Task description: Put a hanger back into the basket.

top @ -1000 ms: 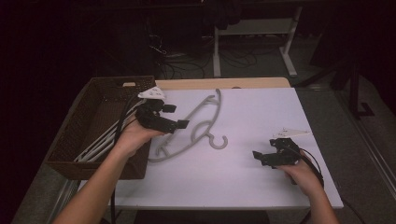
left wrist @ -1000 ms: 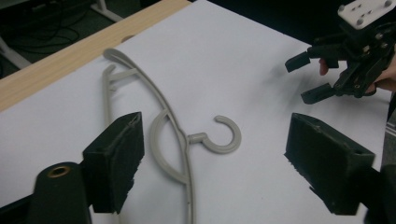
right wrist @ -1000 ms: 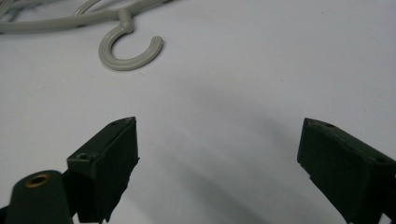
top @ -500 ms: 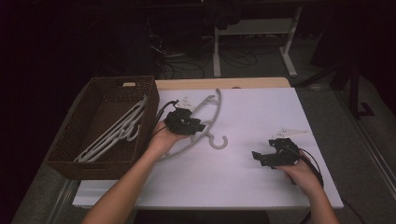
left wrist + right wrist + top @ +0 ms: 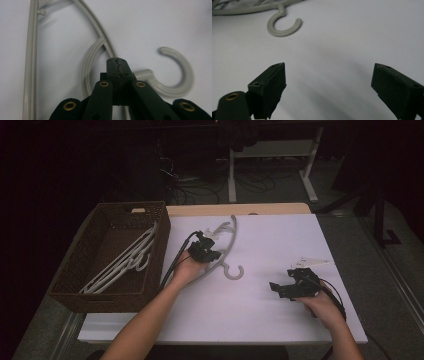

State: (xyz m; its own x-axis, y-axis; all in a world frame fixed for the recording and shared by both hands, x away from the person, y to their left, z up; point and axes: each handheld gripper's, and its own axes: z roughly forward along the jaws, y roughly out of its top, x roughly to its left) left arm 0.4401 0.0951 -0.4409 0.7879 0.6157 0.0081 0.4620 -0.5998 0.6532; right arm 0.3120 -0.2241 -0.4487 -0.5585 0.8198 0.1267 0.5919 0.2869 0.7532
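Your left gripper (image 5: 117,61) is pressed closed with nothing between its tips, just above the hanger (image 5: 226,251) on the white table (image 5: 280,320) (more hangers lie in the basket (image 5: 80,292)). Your right gripper (image 5: 328,85) rests wide open.

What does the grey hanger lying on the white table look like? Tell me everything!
The hanger is pale grey and looks like plastic, with ribbed, curved arms, a straight bottom bar with a small peg, and a round open hook. It lies flat on the white table, just right of the brown basket, its hook pointing toward the person. The left gripper sits over it near the neck below the hook, jaws closed; whether they pinch the plastic cannot be told.
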